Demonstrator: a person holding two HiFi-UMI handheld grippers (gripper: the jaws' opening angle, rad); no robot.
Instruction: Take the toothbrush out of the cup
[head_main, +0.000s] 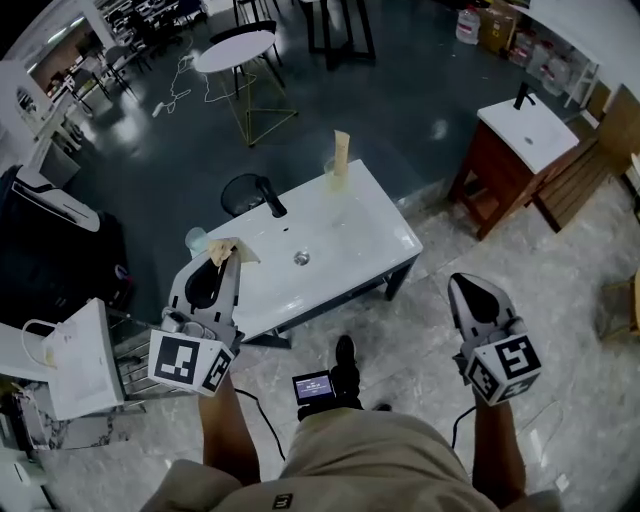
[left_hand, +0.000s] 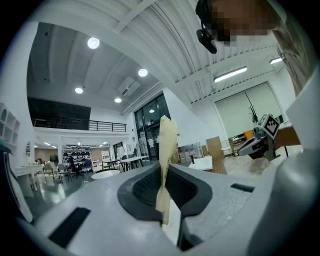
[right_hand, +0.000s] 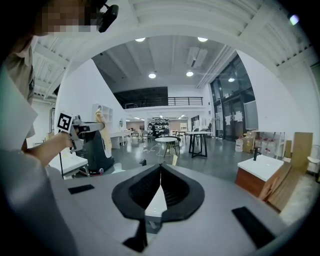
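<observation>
Left tool (head_main: 222, 260) clamped on cream strip (left_hand: 165, 150); right tool (head_main: 459, 284) jaws together, empty. Toothbrush (head_main: 341, 150), likely beige stick, upright in cup (head_main: 331, 178), table (head_main: 372, 236) far edge. Open your right, pinch above rim, lift straight.

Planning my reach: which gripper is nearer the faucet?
Left. The left gripper, gripping a beige item, is at the counter's left end near the faucet; the right gripper is off the counter, over floor.
</observation>
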